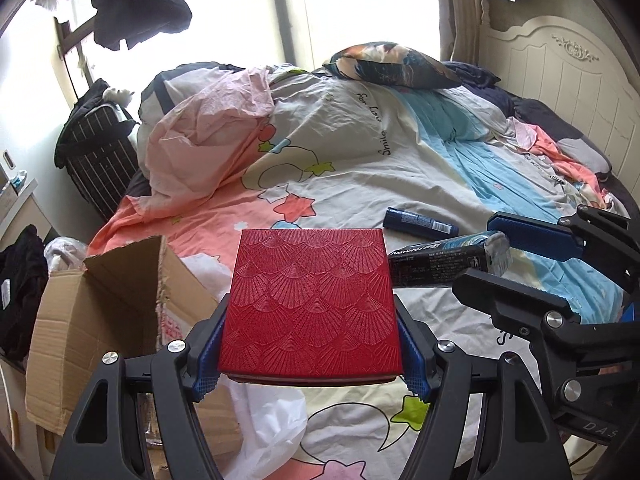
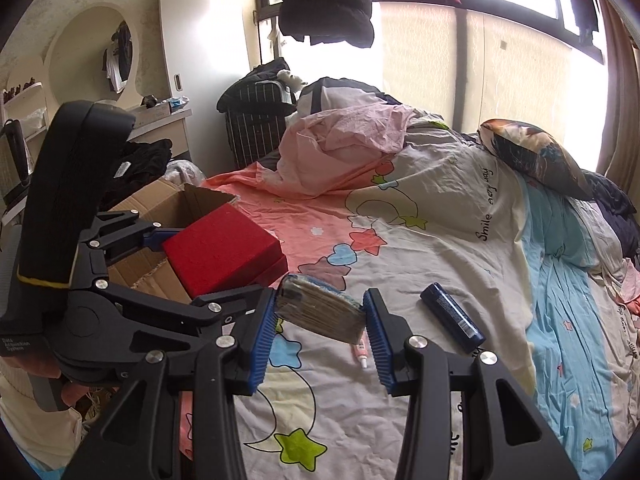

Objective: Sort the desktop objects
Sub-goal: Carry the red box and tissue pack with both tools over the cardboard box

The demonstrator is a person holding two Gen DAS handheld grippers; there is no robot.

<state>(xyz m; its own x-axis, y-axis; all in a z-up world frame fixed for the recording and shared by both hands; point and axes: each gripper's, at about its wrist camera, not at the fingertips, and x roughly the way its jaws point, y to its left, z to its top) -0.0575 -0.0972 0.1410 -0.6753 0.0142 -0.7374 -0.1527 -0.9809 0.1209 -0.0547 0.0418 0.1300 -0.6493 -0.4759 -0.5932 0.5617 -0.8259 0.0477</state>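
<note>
Grippers both loaded: left gripper (image 1: 310, 344) clamps red embossed box (image 1: 310, 300), right gripper (image 2: 320, 334) clamps dark wrapped tissue pack (image 2: 320, 314), apparently bound for open cardboard carton (image 1: 100, 300).

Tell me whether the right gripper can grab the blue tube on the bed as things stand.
Probably not yet. The right gripper is already shut on a tissue pack, so its jaws are full. The blue tube lies uncovered on the bedsheet nearby, so the way looks free once the pack is released.
</note>
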